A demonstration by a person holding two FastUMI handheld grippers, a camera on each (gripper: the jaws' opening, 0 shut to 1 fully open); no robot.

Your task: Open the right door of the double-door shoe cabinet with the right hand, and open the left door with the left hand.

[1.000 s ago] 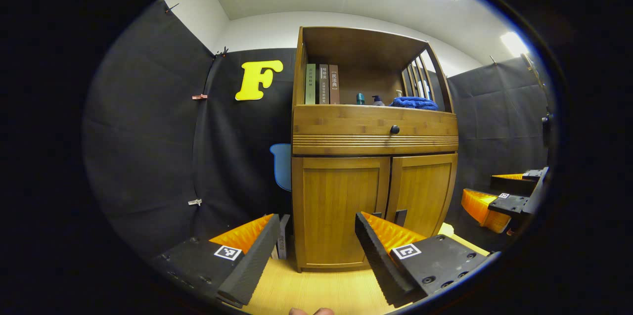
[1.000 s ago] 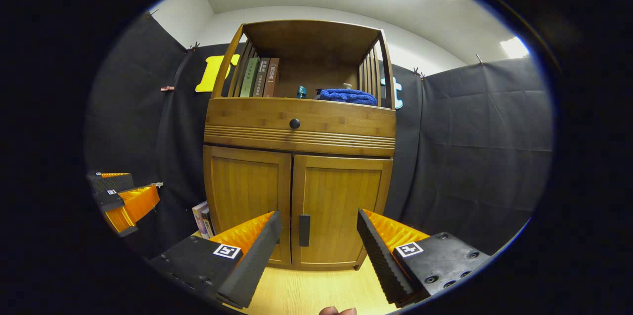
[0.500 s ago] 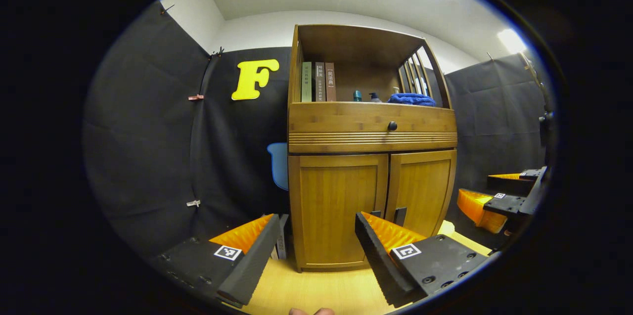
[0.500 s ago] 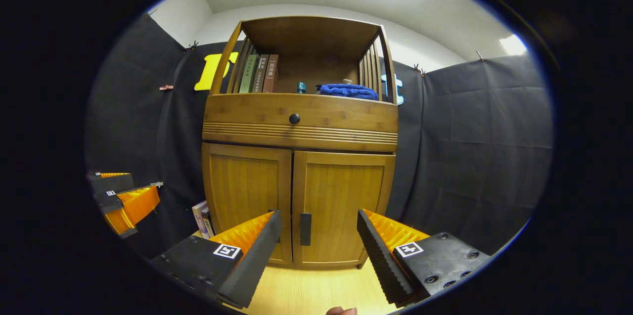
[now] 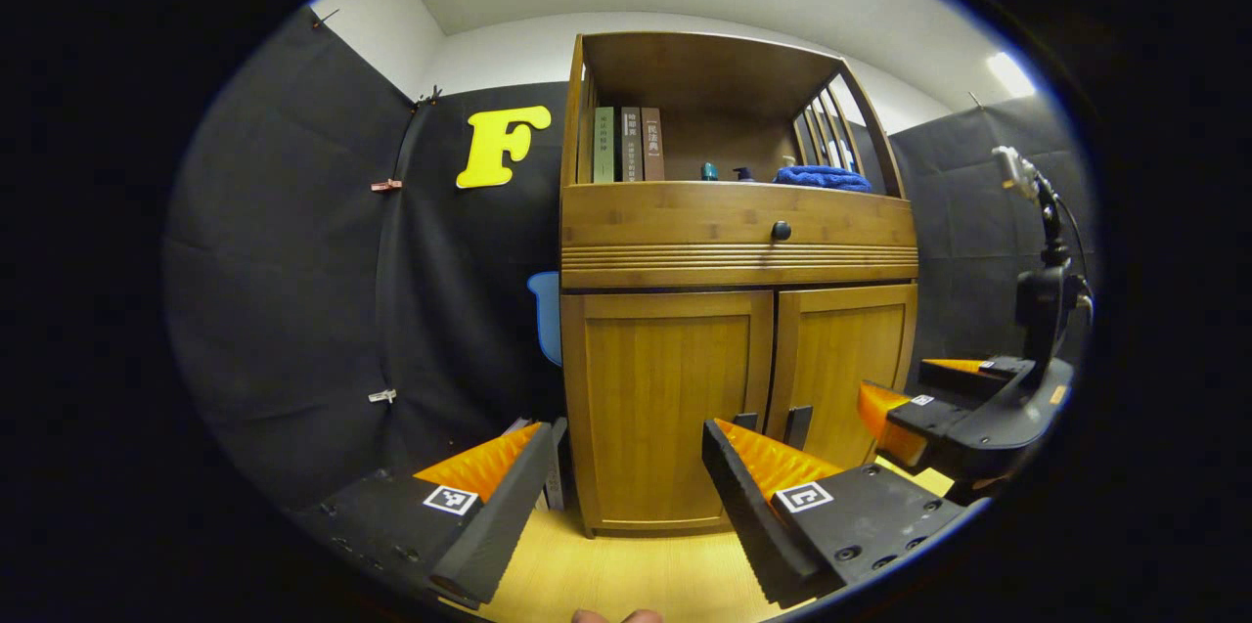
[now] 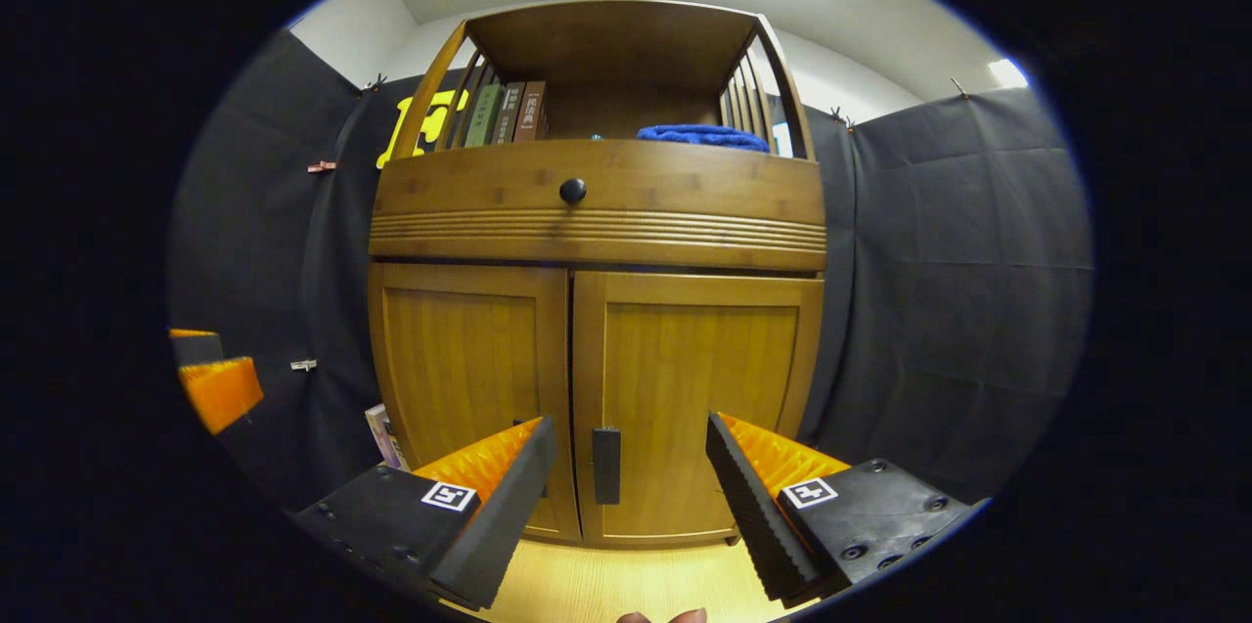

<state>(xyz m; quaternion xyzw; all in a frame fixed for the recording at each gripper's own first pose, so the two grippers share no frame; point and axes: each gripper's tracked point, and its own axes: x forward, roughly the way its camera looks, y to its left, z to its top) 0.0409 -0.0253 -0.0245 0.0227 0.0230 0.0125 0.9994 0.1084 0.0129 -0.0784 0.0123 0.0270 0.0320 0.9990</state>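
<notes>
With both doors shut, my right claw (image 6: 626, 486) gaped wide, the right door's upright handle (image 6: 605, 465) dead ahead between its fingers; my left claw (image 5: 626, 486), equally wide, hung farther back.

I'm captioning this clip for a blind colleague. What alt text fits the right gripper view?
The open right gripper points at the dark handle of the closed right door of a wooden double-door shoe cabinet, without touching it. The left door is closed too; books and a blue towel sit on the top shelf.

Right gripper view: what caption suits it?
Open right gripper faces the closed wooden cabinet's right door, framing its dark handle.
</notes>
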